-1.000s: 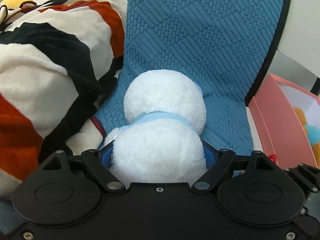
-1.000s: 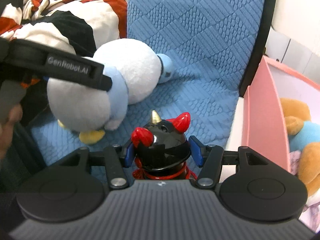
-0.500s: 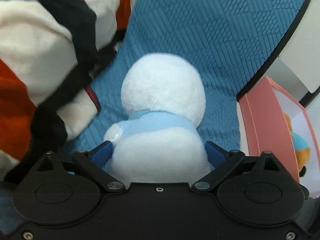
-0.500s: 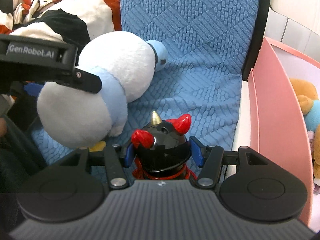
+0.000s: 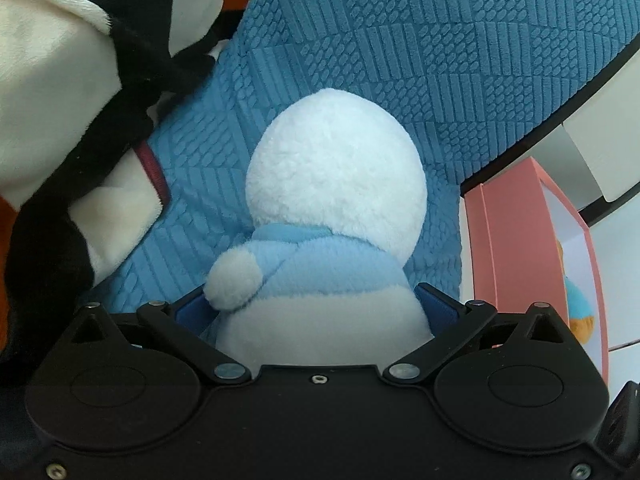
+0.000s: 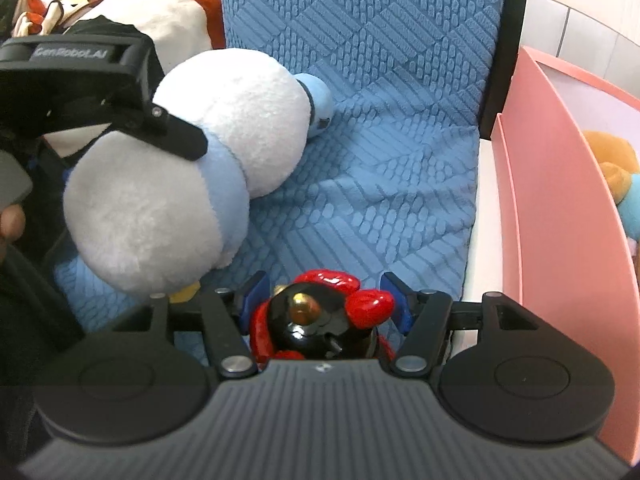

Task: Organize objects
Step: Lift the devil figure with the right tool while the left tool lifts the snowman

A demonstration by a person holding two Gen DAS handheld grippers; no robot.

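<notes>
My left gripper (image 5: 316, 308) is shut on a white and light-blue plush toy (image 5: 332, 208) and holds it above the blue quilted cover (image 5: 440, 48). The plush also shows in the right wrist view (image 6: 192, 184), gripped around its body by the left gripper (image 6: 132, 92). My right gripper (image 6: 324, 300) is shut on a black toy figure with red horns and a gold tip (image 6: 320, 320); the figure is tilted toward the camera. A pink box (image 6: 560, 240) with an orange and blue plush (image 6: 616, 168) inside stands at the right.
A white, black and orange blanket (image 5: 60, 100) lies bunched at the left on the blue cover (image 6: 380, 120). The pink box (image 5: 504, 260) sits past the cover's black edge. A white wall or furniture (image 5: 608, 152) is behind it.
The left gripper has lifted the plush toy and carried it toward the right. The black figure has tipped forward in the right gripper, which moved closer to the pink box.
</notes>
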